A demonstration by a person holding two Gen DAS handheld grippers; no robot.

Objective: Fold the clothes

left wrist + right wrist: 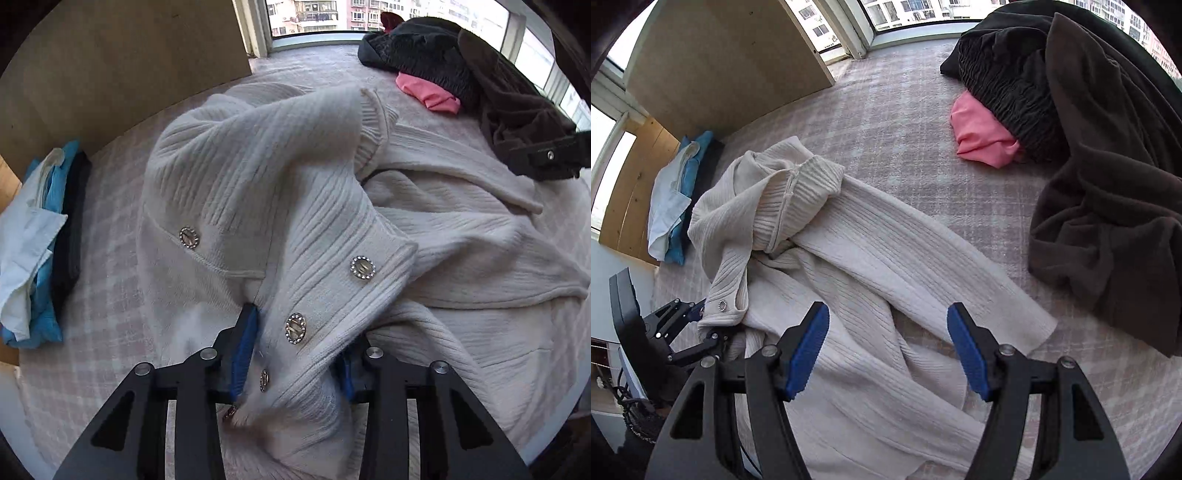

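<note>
Two hand-held grippers work over a cream ribbed cardigan (871,266) lying crumpled on a pink-and-white checked bed cover (886,122). The left gripper (291,354) is clamped on the cardigan's buttoned front band, the knit bunched between its blue pads (243,354); the right-hand pad is almost wholly buried in fabric. The right gripper (888,350) hangs with jaws spread wide above the garment's lower folds, holding nothing. In the right wrist view, one sleeve runs from the collar toward 4 o'clock, its cuff edge lying flat on bare cover, and open cover extends from 11 to 1 o'clock up to the window sill. A dark brown garment (1108,206) bounds the room at 3 o'clock, heaped with a black ruched piece (1008,74) and a pink cloth (979,136) half hidden beneath it. A folded stack of white, blue and dark clothes (679,195) sits at 9 o'clock against a wooden panel (713,62). The cardigan's hem is cut off below both views, and the lowest buttons (263,380) are blurred.
</note>
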